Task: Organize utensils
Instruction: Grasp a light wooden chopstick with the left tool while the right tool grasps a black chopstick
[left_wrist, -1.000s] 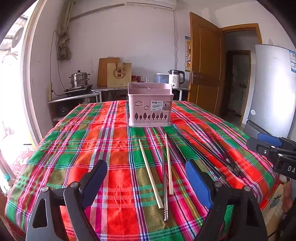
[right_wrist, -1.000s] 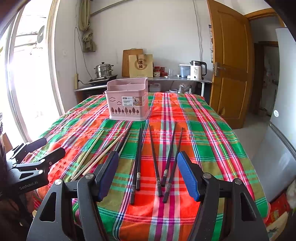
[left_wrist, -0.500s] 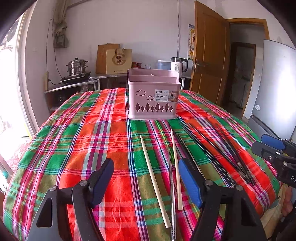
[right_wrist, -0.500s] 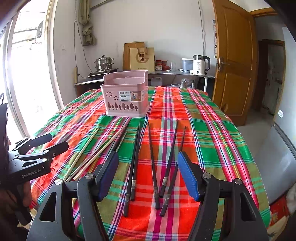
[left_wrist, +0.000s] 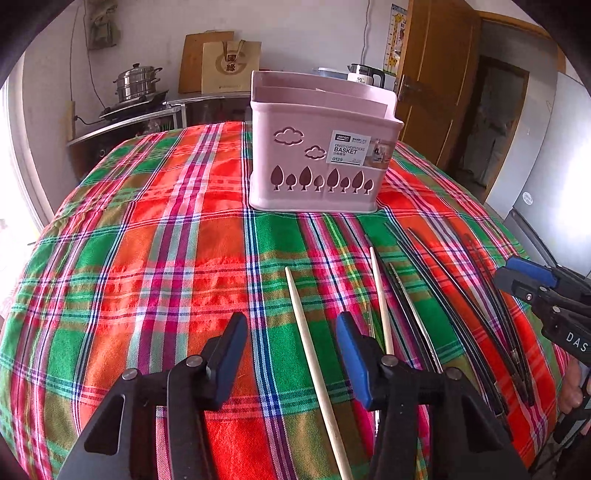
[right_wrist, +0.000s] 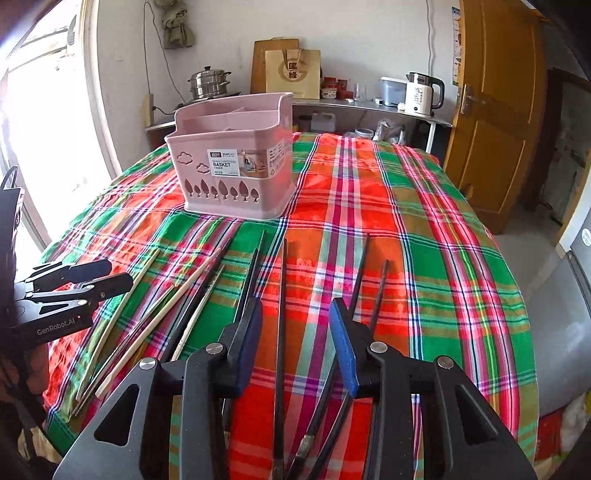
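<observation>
Both grippers hover low over the counter's near edge, jaws apart: left gripper (left_wrist: 291, 350) straddling a wooden chopstick (left_wrist: 314, 365), right gripper (right_wrist: 295, 339) straddling a black chopstick (right_wrist: 280, 332).

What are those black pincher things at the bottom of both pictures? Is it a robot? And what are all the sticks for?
It is not a robot. A person holds a handheld tool in each hand, and each has a small camera looking forward along its two fingers. One picture comes from the left claw, the other from the right claw. Both are open and hold nothing. Each claw also shows at the edge of the other's picture. The sticks are chopsticks on a plaid tablecloth: pale wooden chopsticks lie in front of the left claw, black chopsticks in front of the right. The pink basket behind them is probably where they will go.
</observation>
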